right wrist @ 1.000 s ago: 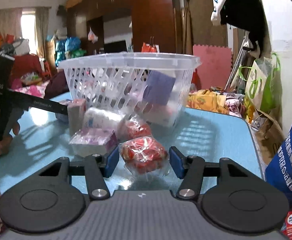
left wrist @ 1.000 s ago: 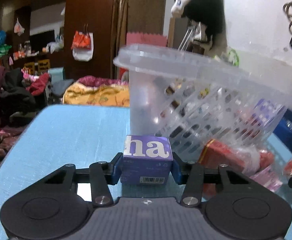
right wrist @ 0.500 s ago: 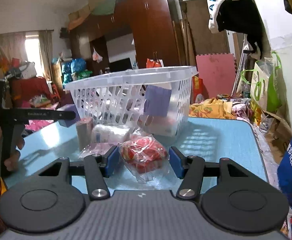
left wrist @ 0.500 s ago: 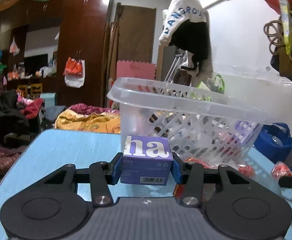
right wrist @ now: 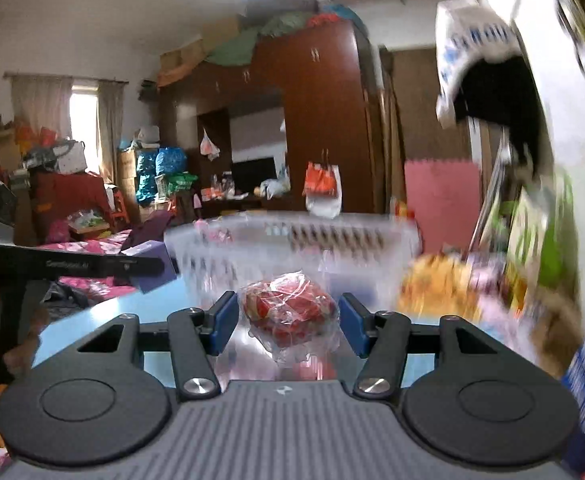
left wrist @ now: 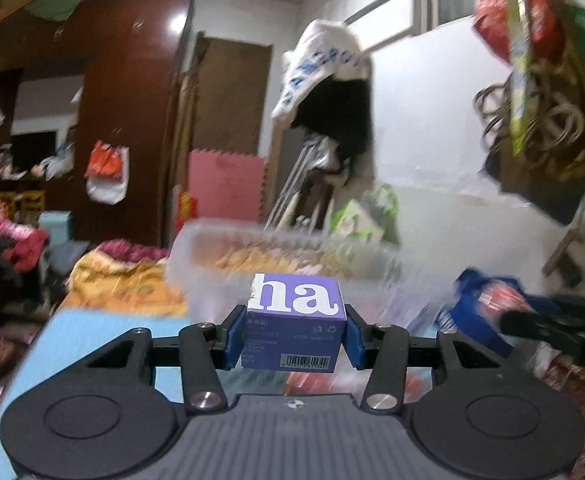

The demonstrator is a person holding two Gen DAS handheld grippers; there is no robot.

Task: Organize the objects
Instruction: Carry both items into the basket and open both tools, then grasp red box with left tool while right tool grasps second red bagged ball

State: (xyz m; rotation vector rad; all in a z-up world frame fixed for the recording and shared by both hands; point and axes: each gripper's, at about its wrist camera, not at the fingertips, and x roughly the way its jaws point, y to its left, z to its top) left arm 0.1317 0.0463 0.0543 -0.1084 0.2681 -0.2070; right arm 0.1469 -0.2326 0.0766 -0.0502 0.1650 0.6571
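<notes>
A: Change since the earlier frames, left wrist view: the left tool has risen. The basket, formerly towering over the tool, now sits lower, with its rim at about the height of the purple box. The box stays clamped between both pads, barcode face toward the camera.

B: And the box's position?

A: Clear of the blue surface, directly in front of the basket's near wall. The frame is blurred, so the gap between them cannot be judged.

B: Right wrist view?

A: The right tool has likewise come up. Its pads press on the clear wrap of the red packet, which hangs above the surface, short of the basket. The left tool enters from the left edge, its purple box beside the basket's left corner.

B: Step in hand?

A: In my judgement, carry to the basket. Both items are lifted and neither is yet over the opening.

B: Requirement for the next move?

A: Bring each item above the rim, advance over the opening, then release. The packet's loose wrap may snag on the rim.

B: Count?

A: One basket, one purple box, one red packet, two tools. Other items are too blurred to count.
</notes>
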